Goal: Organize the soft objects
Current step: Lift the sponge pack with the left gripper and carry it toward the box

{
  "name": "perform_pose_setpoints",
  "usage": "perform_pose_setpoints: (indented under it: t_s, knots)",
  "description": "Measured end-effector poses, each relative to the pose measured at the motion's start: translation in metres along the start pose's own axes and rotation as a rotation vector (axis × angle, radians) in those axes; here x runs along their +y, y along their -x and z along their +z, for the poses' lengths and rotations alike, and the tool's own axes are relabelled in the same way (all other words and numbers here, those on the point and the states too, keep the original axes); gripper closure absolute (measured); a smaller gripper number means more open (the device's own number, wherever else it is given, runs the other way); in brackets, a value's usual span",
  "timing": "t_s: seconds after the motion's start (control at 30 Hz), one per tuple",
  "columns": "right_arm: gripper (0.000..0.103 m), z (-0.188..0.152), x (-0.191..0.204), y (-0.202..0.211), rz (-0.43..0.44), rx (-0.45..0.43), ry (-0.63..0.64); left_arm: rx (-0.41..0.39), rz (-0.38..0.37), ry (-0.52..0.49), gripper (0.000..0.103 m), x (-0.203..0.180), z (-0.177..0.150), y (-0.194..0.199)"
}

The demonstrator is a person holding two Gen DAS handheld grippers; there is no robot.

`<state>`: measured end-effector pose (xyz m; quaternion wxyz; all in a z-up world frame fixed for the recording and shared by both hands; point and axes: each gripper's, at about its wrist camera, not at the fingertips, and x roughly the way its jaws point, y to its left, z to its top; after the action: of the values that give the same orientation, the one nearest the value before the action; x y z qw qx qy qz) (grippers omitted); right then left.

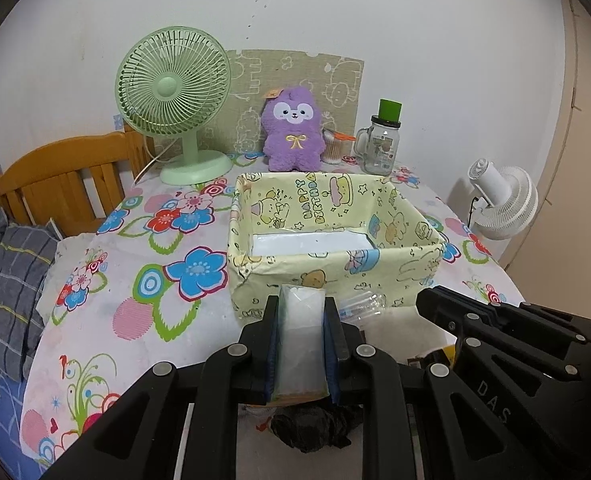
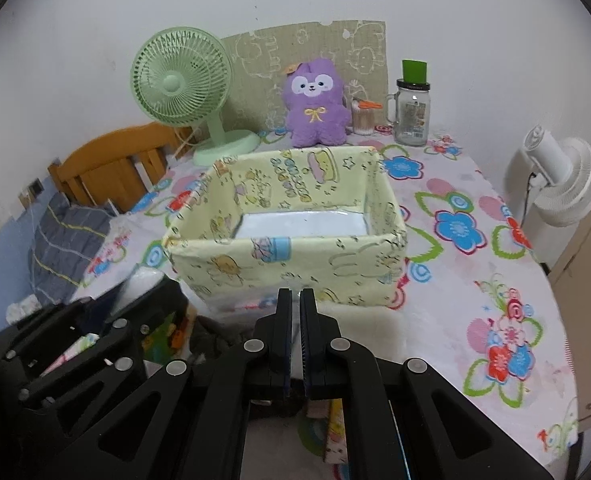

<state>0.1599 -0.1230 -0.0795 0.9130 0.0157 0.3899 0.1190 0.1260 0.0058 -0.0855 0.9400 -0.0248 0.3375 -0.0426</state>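
Fingers point(image 1: 272, 344) of the left gripper point(image 1: 301, 312) squeeze a soft white packet point(image 1: 300, 336) between their blue pads, so this gripper is closed on it. That packet (see-through wrap, white stuff inside) stands up tall between the two fingers, just in front of the yellow box point(image 1: 335, 264) and above the table. Some crinkly clear plastic point(image 1: 365, 306) sticks out to the right of it, near the box's front wall.

In the right wrist view, the right gripper point(image 2: 295, 304) has its fingers pulled almost all the way together, with only a thin slit between them. I cannot see anything held in that slit. It points at the front wall of the yellow box point(image 2: 287, 264).

That box has cartoon pictures all over it and a white floor inside. It sits on a table with a flowery cloth point(image 1: 155, 264). A crumpled black thing point(image 1: 315, 426) lies low under the left gripper.

Behind the box, by the wall, a purple plush toy point(image 1: 293, 136) sits upright. A green fan point(image 1: 173, 100) stands to its left. A glass jar with a green top point(image 1: 379, 142) stands to its right. A white fan point(image 1: 503, 200) is off past the table's right side. A wooden bed frame point(image 1: 59, 176) and a grey striped pillow point(image 1: 7, 276) are on the left.
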Motion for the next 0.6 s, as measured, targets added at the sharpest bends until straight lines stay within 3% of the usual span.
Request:
perform_pose_setpoints:
  t_s: [0.33, 0.6]
  knots:
    - [0.096, -0.027, -0.017, 0.003, -0.028, 0.03, -0.031, 0.008, 0.023, -0.001, 0.085, -0.007, -0.027, 0.007]
    - [0.096, -0.051, -0.022, -0.006, -0.042, 0.073, -0.048, 0.061, 0.034, 0.013, 0.085, -0.007, -0.052, 0.0]
